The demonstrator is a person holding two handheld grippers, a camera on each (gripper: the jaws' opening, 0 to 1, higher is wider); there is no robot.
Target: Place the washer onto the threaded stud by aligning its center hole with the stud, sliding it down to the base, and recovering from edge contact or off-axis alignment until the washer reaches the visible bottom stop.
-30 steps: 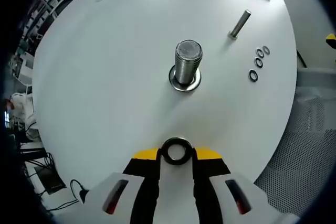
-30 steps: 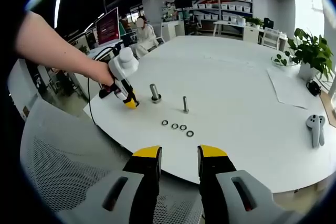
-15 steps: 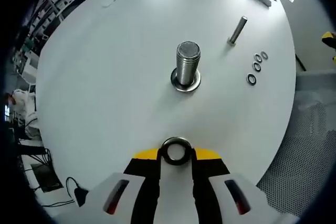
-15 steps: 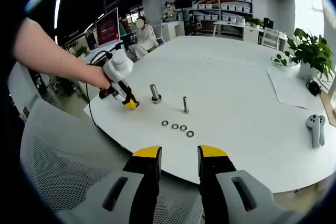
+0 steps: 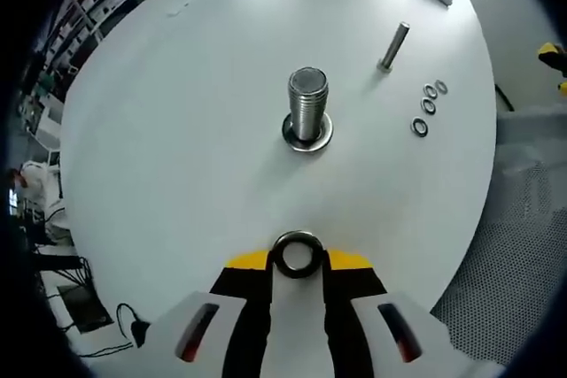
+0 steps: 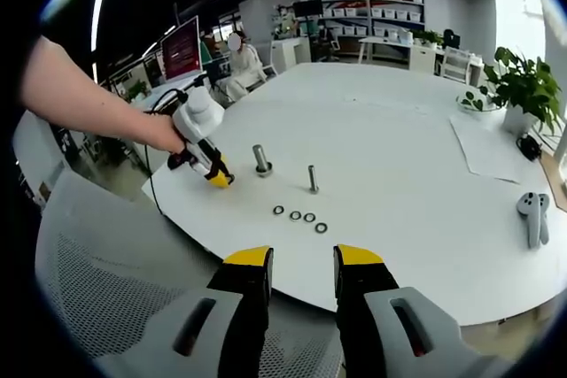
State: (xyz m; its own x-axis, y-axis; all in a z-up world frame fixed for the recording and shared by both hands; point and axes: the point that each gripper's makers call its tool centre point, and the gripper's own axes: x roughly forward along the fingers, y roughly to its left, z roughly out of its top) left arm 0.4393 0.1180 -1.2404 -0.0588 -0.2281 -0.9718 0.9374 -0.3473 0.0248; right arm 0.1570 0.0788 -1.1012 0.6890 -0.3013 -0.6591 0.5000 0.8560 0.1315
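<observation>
A dark metal washer (image 5: 297,254) sits pinched between the yellow-tipped fingers of my left gripper (image 5: 297,258), which is shut on it. The thick threaded stud (image 5: 307,102) stands upright on the white table (image 5: 177,130), ahead of the washer and apart from it, with a ring-shaped base (image 5: 307,135) at its foot. From the right gripper view, the left gripper (image 6: 211,165) hangs in a person's hand just left of the stud (image 6: 261,158). My right gripper (image 6: 302,265) is open over the table's near edge, holding nothing.
A thinner bolt (image 5: 394,44) stands to the right of the stud, with several loose washers (image 5: 426,104) beside it. A white controller (image 6: 530,212), a paper sheet (image 6: 489,150) and a plant (image 6: 523,81) are at the far right. A mesh chair (image 6: 115,281) is below the table edge.
The left gripper has drawn back slightly from the stud, still holding the washer, so the stud looks a bit farther off. The right gripper has not moved.
</observation>
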